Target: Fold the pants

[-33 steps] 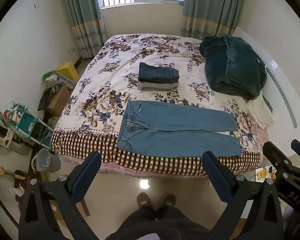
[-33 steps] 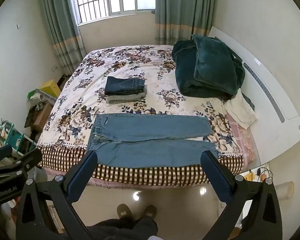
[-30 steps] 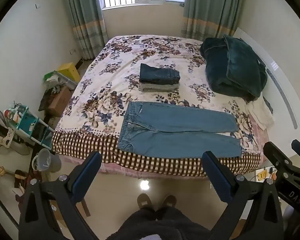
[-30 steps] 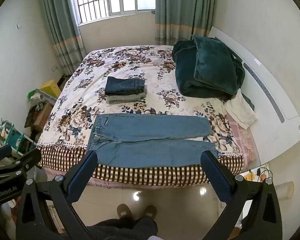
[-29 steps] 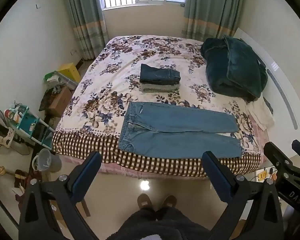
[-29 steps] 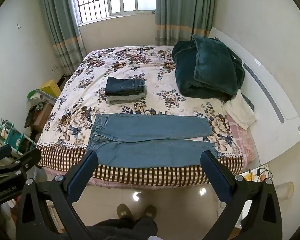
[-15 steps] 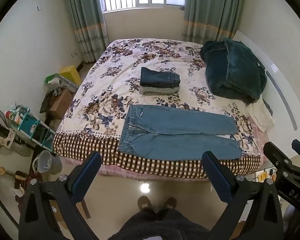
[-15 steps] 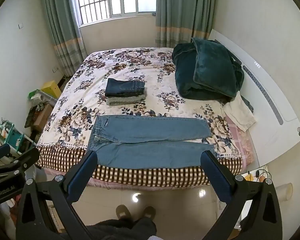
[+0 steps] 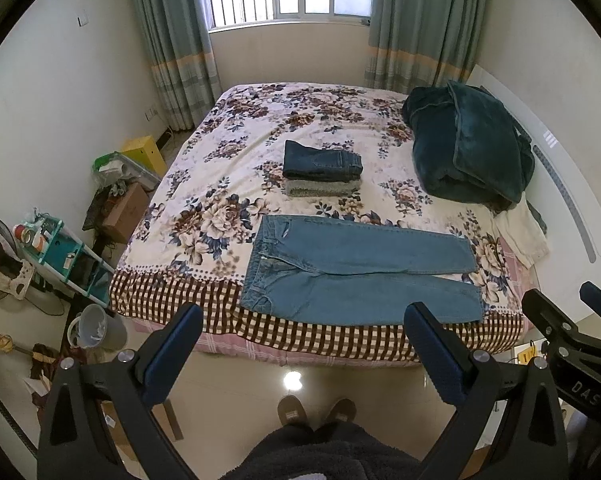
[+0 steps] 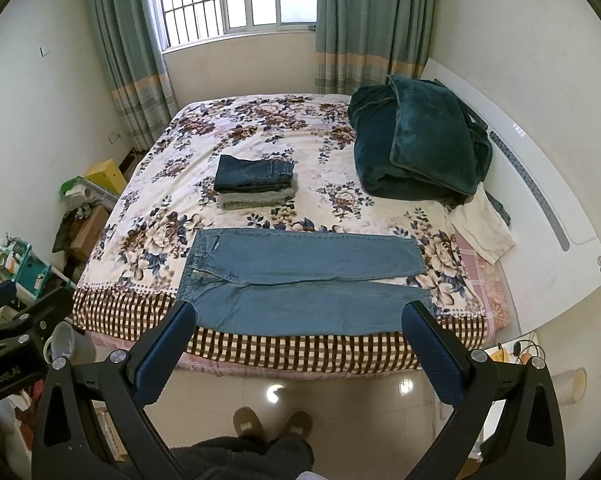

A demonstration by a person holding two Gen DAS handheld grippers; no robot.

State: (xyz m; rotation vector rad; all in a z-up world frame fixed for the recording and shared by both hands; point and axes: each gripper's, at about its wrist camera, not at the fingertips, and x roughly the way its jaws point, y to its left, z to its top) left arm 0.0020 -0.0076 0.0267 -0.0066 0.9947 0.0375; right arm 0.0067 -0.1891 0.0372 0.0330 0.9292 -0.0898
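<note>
Light blue jeans [image 9: 360, 270] [image 10: 304, 286] lie flat along the near edge of the bed [image 9: 172, 292], waistband to the left, both legs stretched to the right. My left gripper [image 9: 302, 350] stands open above the floor, well short of the bed, with nothing between its fingers. My right gripper [image 10: 298, 346] is open too, empty, at the same distance from the jeans. The right gripper's body shows at the right edge of the left wrist view, and the left one's at the left edge of the right wrist view.
A stack of folded pants [image 9: 322, 168] sits mid-bed behind the jeans. A dark green blanket [image 9: 470, 146] and a cream garment [image 9: 522, 232] lie at the right, by the white headboard [image 10: 540, 216]. Boxes, a teal rack [image 9: 64, 254] and a bucket [image 9: 96, 328] crowd the left floor. A person's slippers [image 9: 316, 410] stand on the tiles.
Both views have tilted upward a little and drawn slightly back, so the bed and jeans sit lower in frame. Both grippers stay open; the jeans have not moved.
</note>
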